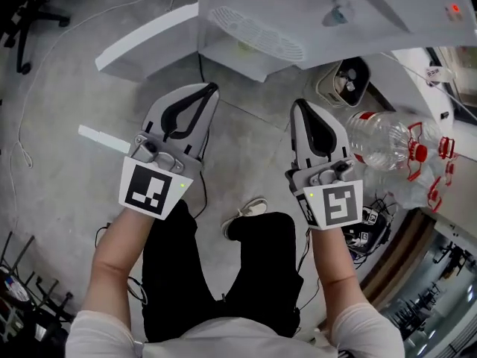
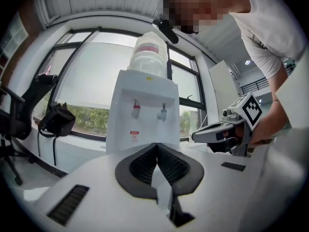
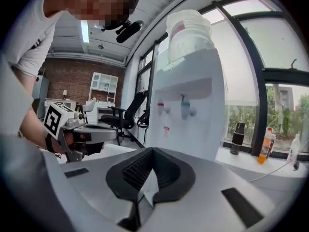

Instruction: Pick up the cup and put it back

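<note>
I see no cup in any view. My left gripper and right gripper are held side by side in the head view, both shut and empty, pointing at a white water dispenser with a drip grille. In the left gripper view the jaws meet in front of the dispenser, which has a red tap, a blue tap and a bottle on top. The right gripper shows at the right there. The right gripper view shows its closed jaws, the dispenser and the left gripper.
A big clear water bottle with a red cap lies at the right beside red-handled items. A white strip and cables lie on the concrete floor. An office chair stands behind; bottles line the window sill.
</note>
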The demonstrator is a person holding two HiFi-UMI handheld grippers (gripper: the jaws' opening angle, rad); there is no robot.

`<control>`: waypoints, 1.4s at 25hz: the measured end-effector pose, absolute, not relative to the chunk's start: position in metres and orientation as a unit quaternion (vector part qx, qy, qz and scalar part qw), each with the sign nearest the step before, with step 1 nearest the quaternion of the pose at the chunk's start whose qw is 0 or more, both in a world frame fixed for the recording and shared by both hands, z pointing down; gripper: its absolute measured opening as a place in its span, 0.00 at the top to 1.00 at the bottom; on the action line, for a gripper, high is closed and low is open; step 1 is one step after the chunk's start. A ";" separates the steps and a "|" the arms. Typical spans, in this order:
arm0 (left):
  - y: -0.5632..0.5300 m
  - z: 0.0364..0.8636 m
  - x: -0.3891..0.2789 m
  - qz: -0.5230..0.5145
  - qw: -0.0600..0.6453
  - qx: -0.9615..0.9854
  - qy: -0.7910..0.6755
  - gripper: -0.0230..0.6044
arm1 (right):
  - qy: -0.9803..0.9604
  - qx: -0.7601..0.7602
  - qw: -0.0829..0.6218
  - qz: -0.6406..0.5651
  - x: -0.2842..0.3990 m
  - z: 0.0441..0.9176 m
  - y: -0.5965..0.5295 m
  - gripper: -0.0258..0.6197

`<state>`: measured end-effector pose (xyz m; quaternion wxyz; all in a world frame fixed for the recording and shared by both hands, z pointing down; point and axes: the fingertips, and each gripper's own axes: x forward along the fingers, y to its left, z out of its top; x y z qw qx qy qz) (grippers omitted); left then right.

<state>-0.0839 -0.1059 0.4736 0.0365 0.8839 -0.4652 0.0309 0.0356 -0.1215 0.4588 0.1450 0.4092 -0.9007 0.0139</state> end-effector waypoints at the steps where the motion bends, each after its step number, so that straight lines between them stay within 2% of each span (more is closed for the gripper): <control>1: -0.108 0.495 -0.085 0.032 0.047 0.887 -0.457 0.93 | -0.904 0.404 0.141 0.013 0.031 0.474 -0.125 0.93; 5: -0.125 0.569 -0.083 0.026 0.073 0.906 -0.417 0.93 | -0.912 0.383 0.144 -0.005 0.021 0.541 -0.144 0.93; 11: -0.145 0.652 -0.098 0.041 0.038 0.912 -0.407 0.92 | -0.920 0.360 0.145 -0.059 0.001 0.625 -0.165 0.93; 16: -0.157 0.701 -0.101 0.031 0.019 0.913 -0.407 0.93 | -0.936 0.315 0.149 -0.055 -0.006 0.670 -0.169 0.93; 27: -0.193 0.760 -0.059 0.034 0.029 0.918 -0.395 0.92 | -0.926 0.323 0.186 -0.066 0.020 0.697 -0.168 0.93; 35: -0.226 0.818 -0.043 0.071 0.072 0.902 -0.419 0.92 | -0.915 0.369 0.158 -0.051 0.038 0.717 -0.157 0.93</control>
